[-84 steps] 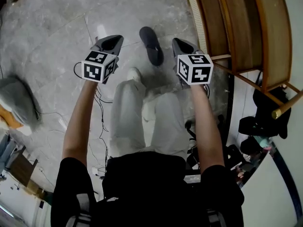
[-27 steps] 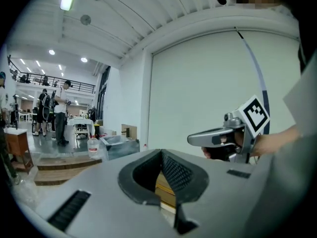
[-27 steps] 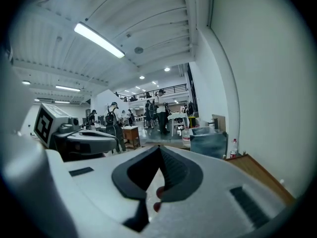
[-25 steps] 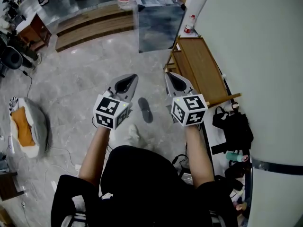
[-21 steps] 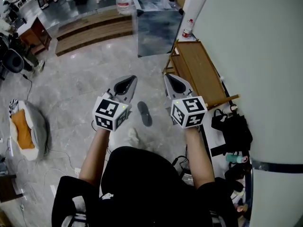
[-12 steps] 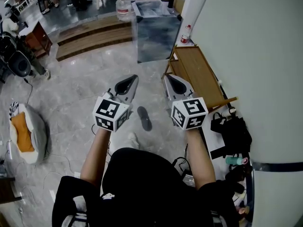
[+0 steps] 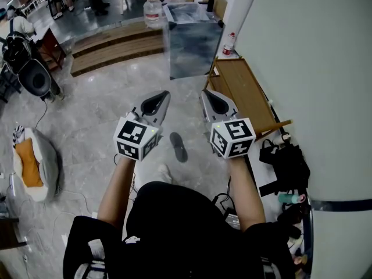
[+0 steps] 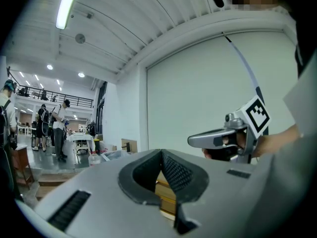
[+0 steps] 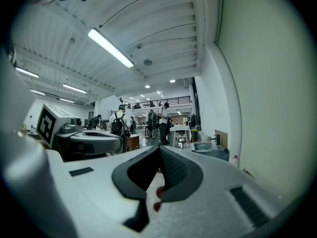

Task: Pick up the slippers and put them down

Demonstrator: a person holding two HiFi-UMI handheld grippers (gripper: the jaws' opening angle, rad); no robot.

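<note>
I have both tools held level out in front of me, well above the floor. The left gripper has its jaws pressed together at the tips with nothing caught between them; in the left gripper view the dark pads meet at a point and only the hollow behind them stays open. The right gripper is the same, its jaws closed tip to tip and empty. One dark slipper lies flat on the grey marble floor far below. In the head view it sits between the two grippers and just ahead of my pale shoe, and neither tool touches it. I can make out only that one slipper. To my right a wooden rack stands along the white wall, with black bags on the floor near its close end. Beyond the rack stands a metal box with a water jug beside it. Off to my left a grey cushion with an orange patch rests on the floor.
</note>
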